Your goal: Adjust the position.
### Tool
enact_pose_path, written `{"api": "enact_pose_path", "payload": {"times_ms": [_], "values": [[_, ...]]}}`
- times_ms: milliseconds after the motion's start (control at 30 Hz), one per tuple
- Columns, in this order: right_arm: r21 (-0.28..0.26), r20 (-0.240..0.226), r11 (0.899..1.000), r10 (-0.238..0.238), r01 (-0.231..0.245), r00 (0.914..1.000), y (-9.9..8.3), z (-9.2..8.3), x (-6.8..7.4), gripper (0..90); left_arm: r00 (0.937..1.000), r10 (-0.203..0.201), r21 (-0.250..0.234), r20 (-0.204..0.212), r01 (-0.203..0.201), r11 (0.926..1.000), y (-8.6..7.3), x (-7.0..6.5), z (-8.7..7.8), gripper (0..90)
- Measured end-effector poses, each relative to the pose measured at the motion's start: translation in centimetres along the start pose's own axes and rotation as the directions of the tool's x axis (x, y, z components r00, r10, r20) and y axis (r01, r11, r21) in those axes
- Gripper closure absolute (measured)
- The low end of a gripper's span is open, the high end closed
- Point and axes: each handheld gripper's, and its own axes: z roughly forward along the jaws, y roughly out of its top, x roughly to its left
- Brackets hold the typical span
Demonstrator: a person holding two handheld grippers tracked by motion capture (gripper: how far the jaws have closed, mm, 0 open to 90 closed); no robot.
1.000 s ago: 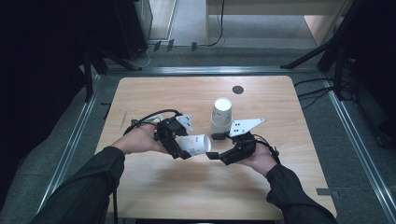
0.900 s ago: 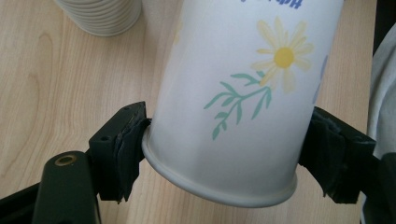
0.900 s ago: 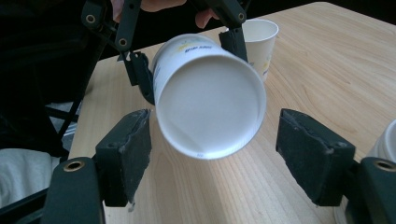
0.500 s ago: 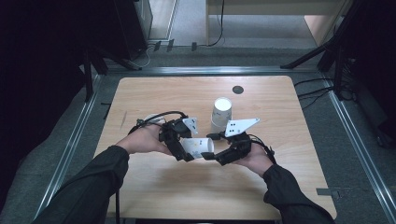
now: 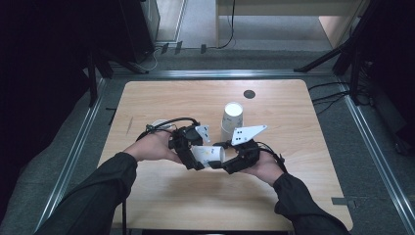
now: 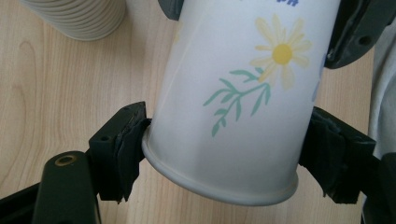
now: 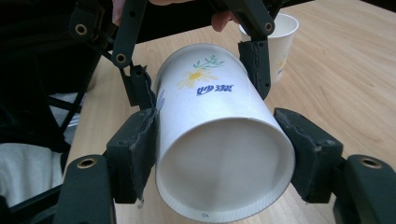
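Daisy-printed paper cup (image 5: 208, 155) held on its side between two grippers above the bench (image 5: 303, 196).

The cup's rim end is clamped by the left gripper (image 5: 195, 159), while the base end (recessed bottom seen in the right gripper view) is met by the right gripper (image 5: 226, 164), whose jaws have just been closing and now press its sides. A stack of paper cups (image 5: 232, 120) is stood just behind.

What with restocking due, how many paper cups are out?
3 in plain sight: a sideways cup gripped at both ends, an upright cup behind the left hand, and the top of an upside-down stack; more nest beneath.
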Motion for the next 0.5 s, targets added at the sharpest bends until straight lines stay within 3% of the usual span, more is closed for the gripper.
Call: {"api": "enact_pose_path", "payload": {"times_ms": [200,500], "values": [[0.0,0.003,1.0,-0.003,0.003,1.0,0.21,0.07,0.0,33.7,0.9999,0.011,-0.001,0.0,-0.011,0.9999,-0.15,0.13,-0.2,21.0],[-0.007,0.006,1.0,-0.008,0.008,1.0,0.31,-0.36,-0.03,34.0,0.9999,-0.017,-0.068,0.002,0.017,0.9976,-0.56,0.22,-0.66,14.5]]}}
